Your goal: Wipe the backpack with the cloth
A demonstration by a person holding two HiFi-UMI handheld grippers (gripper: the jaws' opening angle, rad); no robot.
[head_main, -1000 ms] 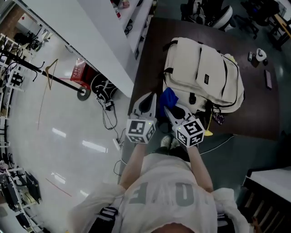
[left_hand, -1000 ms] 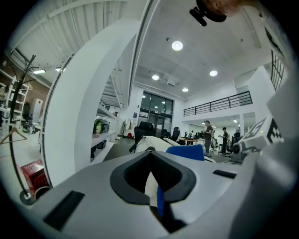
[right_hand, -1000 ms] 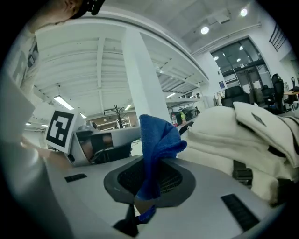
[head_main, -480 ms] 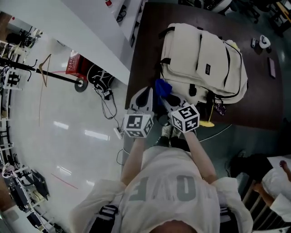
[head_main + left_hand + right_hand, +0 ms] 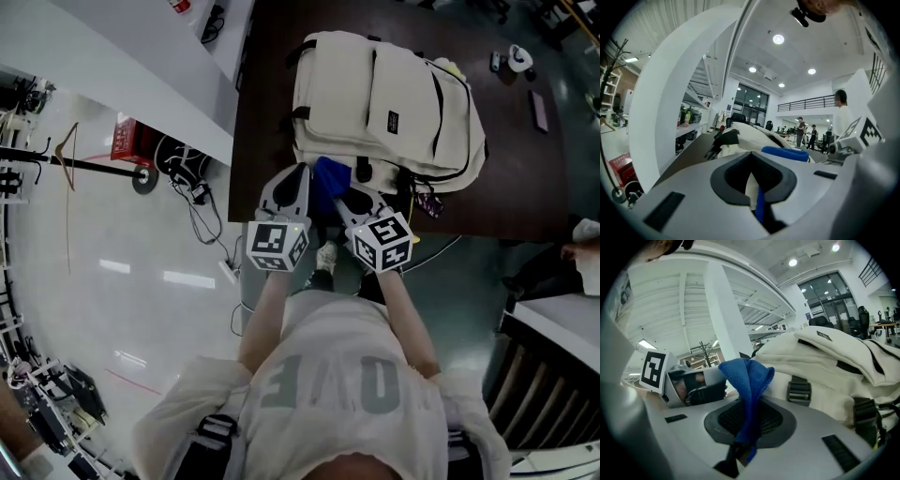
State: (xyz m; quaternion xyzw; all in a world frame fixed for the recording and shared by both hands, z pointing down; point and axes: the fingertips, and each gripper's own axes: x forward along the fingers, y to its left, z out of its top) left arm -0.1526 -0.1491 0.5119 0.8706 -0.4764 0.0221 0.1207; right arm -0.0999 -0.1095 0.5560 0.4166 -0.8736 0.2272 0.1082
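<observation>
on my feed i see a pale short-sleeved t-shirt (image 5: pixel 309 342) with big grey letters (image 5: pixel 330 389) across it. a dark strap (image 5: pixel 214 437) with light stripes sits at its edge, though that corner is too dim for me to say what it belongs to. the left tongs (image 5: pixel 300 176) and right tongs (image 5: pixel 352 199) have smooth light-grey shells with dark recessed pads and small black slots. each carries a marker cube (image 5: pixel 277 246) printed with black-and-white squares.

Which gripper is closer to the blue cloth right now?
Right. The right gripper has the blue cloth pinched between its jaws. The left gripper sits just left of the cloth, at the near edge of the backpack.
</observation>
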